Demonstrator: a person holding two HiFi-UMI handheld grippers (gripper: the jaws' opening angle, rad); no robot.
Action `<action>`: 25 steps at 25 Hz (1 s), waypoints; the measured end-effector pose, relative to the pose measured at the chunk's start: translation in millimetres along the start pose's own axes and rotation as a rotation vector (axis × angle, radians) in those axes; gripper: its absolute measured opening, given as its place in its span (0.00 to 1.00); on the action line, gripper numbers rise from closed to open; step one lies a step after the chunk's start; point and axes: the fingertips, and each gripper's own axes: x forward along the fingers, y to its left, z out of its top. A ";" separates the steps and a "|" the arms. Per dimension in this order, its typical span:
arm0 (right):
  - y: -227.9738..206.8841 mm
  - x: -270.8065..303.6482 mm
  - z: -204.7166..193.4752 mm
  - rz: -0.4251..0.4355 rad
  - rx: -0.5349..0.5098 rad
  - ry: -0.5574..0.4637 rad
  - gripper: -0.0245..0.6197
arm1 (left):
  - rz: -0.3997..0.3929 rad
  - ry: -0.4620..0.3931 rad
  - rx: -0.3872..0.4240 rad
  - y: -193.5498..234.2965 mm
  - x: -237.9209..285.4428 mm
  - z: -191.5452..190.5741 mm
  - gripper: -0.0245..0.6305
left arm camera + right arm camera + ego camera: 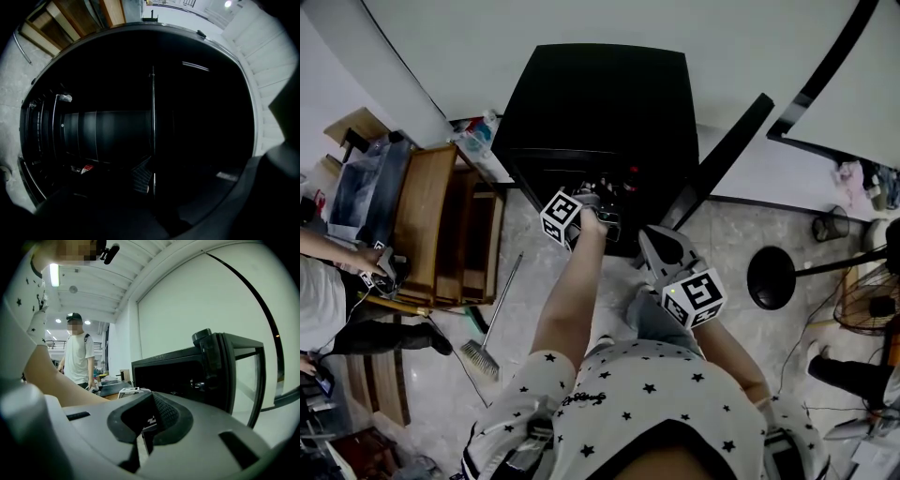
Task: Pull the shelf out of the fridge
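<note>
Right gripper, closest in, stays out with jaws pressed together and empty, while left gripper pinches shelf wire inside fridge; withdrawal apparently not yet begun.

Wire shelf inside blk fridge

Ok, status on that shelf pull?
Left gripper inside fridge, shut on shelf rod. Right gripper shut, empty, clear of fridge. Door open, nothing visible blocking.
</note>
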 end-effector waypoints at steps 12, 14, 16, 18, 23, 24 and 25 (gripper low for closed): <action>18.3 -7.2 -1.6 -0.005 0.007 -0.006 0.03 | -0.001 0.017 -0.014 -0.9 -28.2 -3.9 0.08; 21.4 -11.2 -1.8 -0.007 0.010 -0.008 0.03 | -0.004 0.018 -0.014 -2.2 -34.6 -5.2 0.08; 24.2 -14.7 -2.2 -0.011 0.013 -0.009 0.03 | -0.009 0.019 -0.015 -4.1 -41.2 -6.0 0.08; 26.5 -17.8 -2.4 -0.014 0.016 -0.009 0.03 | -0.012 0.017 -0.017 -5.7 -47.5 -7.6 0.08; 34.2 -23.8 -3.0 -0.015 0.021 -0.013 0.03 | -0.024 0.027 -0.019 -8.3 -63.8 -11.4 0.08; 35.7 -24.7 -2.9 -0.015 0.022 -0.014 0.03 | -0.027 0.029 -0.019 -8.5 -67.0 -11.9 0.08; 37.2 -25.7 -2.7 -0.016 0.022 -0.016 0.03 | -0.029 0.031 -0.018 -8.6 -70.0 -12.4 0.08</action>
